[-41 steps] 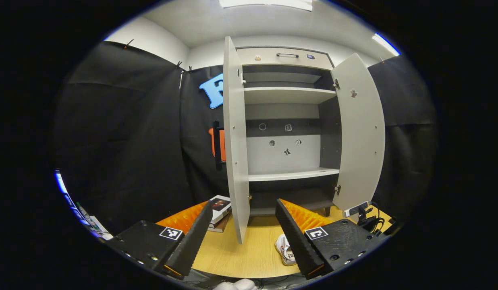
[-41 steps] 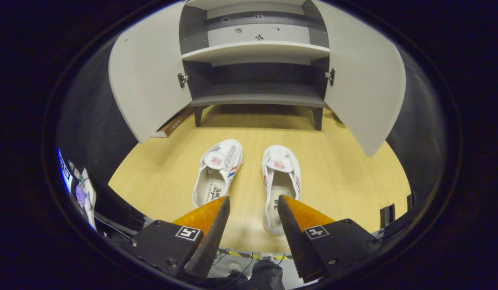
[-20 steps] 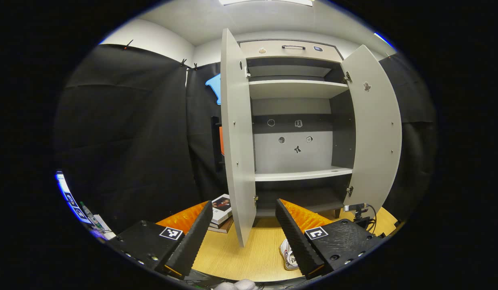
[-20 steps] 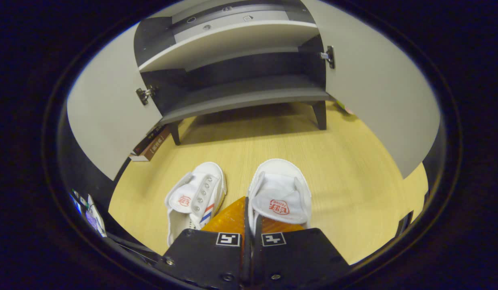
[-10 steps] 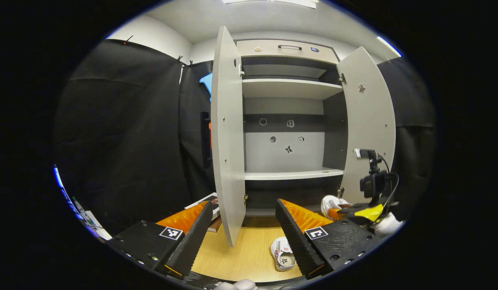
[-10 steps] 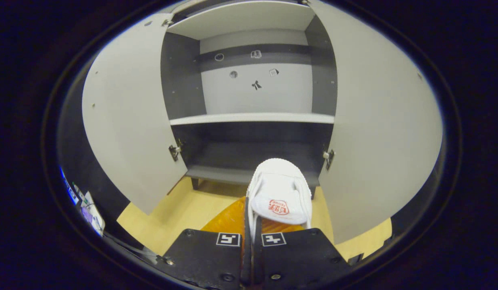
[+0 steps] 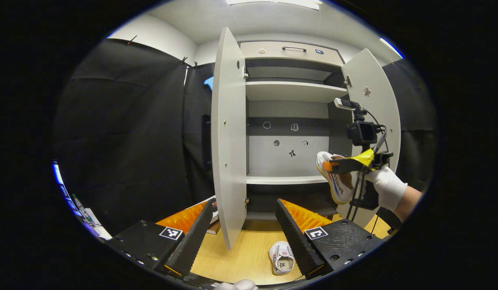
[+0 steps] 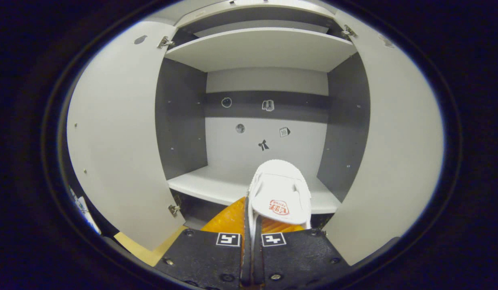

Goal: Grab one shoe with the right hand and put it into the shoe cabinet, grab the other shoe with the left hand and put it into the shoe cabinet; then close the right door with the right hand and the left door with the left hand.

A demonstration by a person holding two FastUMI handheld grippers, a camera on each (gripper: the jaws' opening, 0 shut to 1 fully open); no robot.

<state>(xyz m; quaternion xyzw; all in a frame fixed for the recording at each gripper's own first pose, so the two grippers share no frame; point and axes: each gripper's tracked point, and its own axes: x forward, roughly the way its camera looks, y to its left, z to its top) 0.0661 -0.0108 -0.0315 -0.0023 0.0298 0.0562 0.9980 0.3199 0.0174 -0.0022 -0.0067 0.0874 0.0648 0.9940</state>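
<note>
My right gripper (image 8: 251, 225) is shut on the side wall of a white shoe (image 8: 280, 195), toe pointing into the open shoe cabinet (image 8: 265, 52) just above its middle shelf (image 8: 216, 185). In the left gripper view that same right gripper (image 7: 345, 163), held by a gloved hand (image 7: 388, 185), carries the white shoe (image 7: 333, 181) in front of the cabinet's right side at shelf height. The other white shoe (image 7: 282, 257) lies on the wooden floor (image 7: 237, 253) below. My left gripper (image 7: 243, 225) hangs open over the floor, nothing between its fingers. Both doors, left door (image 7: 228, 133) and right door (image 7: 374, 112), stand open.
Books (image 7: 212, 225) lie on the floor behind the left door. Black cloth walls close in both sides. The cabinet has an upper shelf (image 7: 291, 90), a drawer (image 7: 291, 50) on top and a dark bottom shelf (image 7: 269, 201).
My right gripper closed on one shoe, lifted it off the floor and carried it up to the middle shelf opening. My left gripper stayed open and nearly still.
</note>
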